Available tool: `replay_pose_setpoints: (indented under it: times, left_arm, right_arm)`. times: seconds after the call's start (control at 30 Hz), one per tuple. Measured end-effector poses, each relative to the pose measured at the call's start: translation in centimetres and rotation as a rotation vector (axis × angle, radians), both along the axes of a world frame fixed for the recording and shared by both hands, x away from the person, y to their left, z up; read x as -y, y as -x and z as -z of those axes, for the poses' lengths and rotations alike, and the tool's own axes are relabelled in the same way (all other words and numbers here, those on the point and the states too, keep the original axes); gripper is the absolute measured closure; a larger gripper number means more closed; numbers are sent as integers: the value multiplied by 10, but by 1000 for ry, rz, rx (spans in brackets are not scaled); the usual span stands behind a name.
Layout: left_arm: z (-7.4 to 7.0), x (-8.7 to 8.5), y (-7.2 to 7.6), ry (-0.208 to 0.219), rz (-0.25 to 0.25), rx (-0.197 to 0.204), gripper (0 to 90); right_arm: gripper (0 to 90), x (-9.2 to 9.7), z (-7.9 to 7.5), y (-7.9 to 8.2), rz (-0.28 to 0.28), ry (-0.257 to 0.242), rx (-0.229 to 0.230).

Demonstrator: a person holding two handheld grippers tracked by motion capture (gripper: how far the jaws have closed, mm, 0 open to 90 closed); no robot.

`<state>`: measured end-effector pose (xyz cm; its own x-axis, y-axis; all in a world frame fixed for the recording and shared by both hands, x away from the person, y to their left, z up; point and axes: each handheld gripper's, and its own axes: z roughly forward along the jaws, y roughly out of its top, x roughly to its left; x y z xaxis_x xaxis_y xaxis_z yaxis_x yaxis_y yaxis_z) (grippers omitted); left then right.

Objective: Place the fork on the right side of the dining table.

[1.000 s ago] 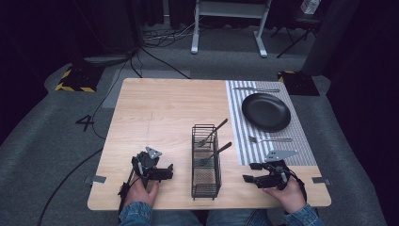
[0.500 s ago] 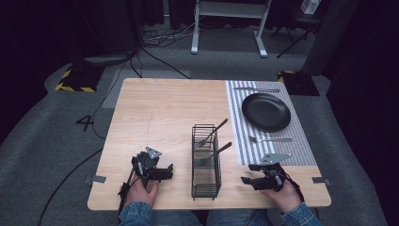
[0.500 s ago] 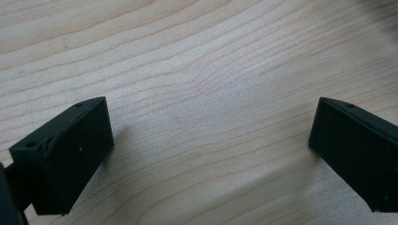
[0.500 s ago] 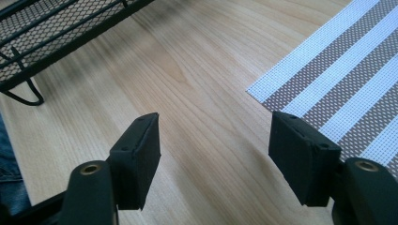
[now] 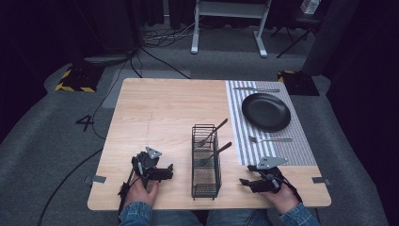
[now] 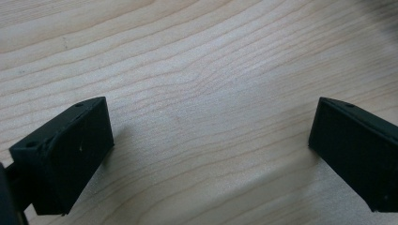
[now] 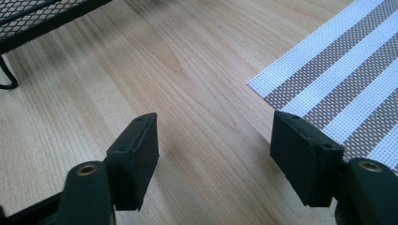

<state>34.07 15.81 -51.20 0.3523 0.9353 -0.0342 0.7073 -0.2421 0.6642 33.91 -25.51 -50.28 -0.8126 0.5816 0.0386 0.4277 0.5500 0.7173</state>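
**Both grippers empty at the near table edge, cutlery caddy between them**

**Layout, left to right.** The left gripper (image 5: 162, 173) rests low over bare wood near the front edge of the table (image 5: 160, 108). Just to its right stands the black wire caddy (image 5: 205, 162), upright, with two dark-handled forks (image 5: 214, 153) leaning out toward the far right. Beyond the caddy lies the striped placemat (image 5: 277, 150), carrying a black plate (image 5: 266, 111), a loose fork (image 5: 270, 139) just in front of the plate, and another utensil (image 5: 256, 89) at the far edge; its type is too small to tell. The right gripper (image 5: 249, 183) sits near the placemat's front corner, pointing toward the caddy.

**Hazards (judged).**
- The caddy is tall, narrow and light-looking. A sideways pull on a leaning fork handle could tip or drag it.
- The fork handles are thin and slanted. A grasp near the tip could let the fork pivot or slip.
- The placemat may shift or buckle if a jaw catches its edge, disturbing the plate and loose fork.

**Gripper state.**
- Left gripper view: jaws spread wide, nothing between them, only wood grain below.
- Right gripper view: jaws parted at a moderate gap, holding nothing, with the placemat corner just beside the right-hand jaw and the caddy's foot at the upper left
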Motion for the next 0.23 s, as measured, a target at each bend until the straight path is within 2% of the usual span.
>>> replay_pose_setpoints:
  times: [0.13,0.23]
  left_arm:
    - [0,0,0,0,0,0,3]
    - [0,0,0,1,0,0,3]
  right_arm:
    - [236,-3,7,6,-3,3,74]
    - [194,-4,7,5,3,7,64]
